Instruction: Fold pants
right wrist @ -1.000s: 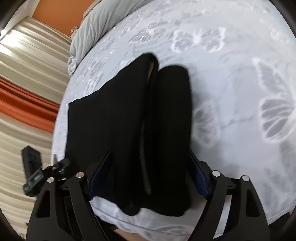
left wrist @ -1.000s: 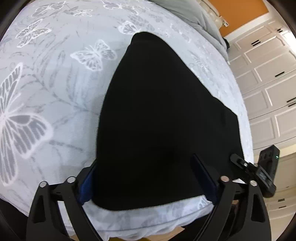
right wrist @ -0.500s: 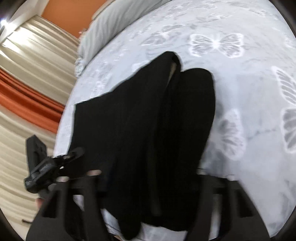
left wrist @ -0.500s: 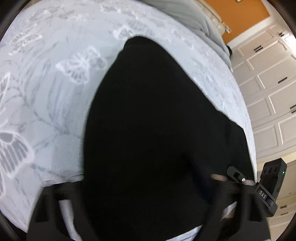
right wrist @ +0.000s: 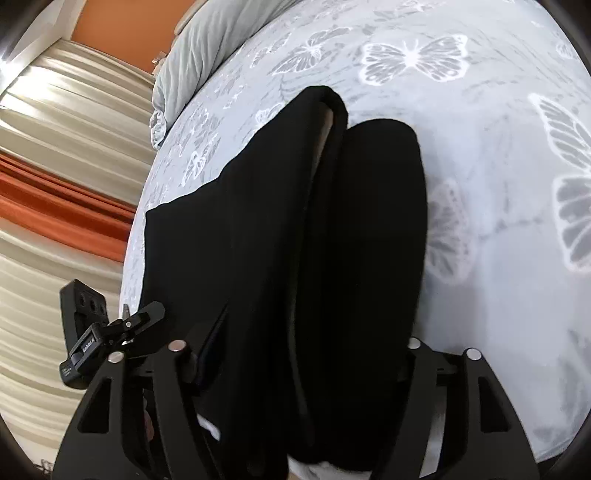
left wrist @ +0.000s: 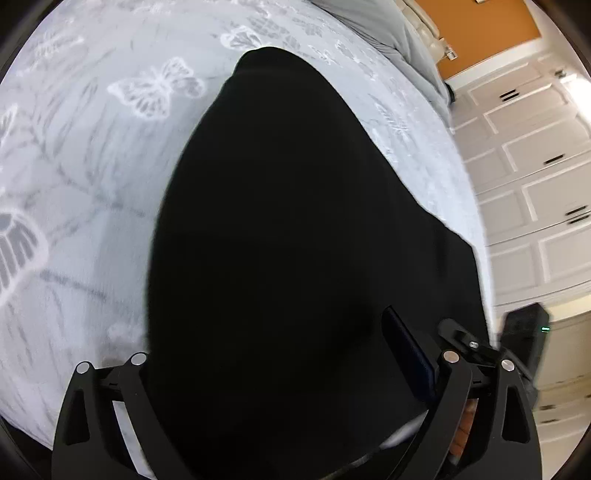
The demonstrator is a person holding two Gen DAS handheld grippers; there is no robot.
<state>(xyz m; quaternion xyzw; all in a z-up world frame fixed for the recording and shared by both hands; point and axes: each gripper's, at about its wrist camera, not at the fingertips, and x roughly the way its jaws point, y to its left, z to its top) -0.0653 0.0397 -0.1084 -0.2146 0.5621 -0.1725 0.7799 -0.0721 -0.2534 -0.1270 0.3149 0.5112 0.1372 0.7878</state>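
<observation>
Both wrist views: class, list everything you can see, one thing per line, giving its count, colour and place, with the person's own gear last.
pants: one pair, black, lying lengthwise on the bed with legs side by side, near end at the bed's edge.
bedspread: one, pale grey with white butterflies, covering the bed under the pants.
pillow: one visible, grey, at the bed's far end.
curtains: cream with an orange band, beside the bed.
cupboard doors: several, white panelled, on the other side.
wall: orange, beyond the pillow.
left gripper: one, black, jaws opening, pants between them.
right gripper: one, black, jaws opening, pants between them.
</observation>
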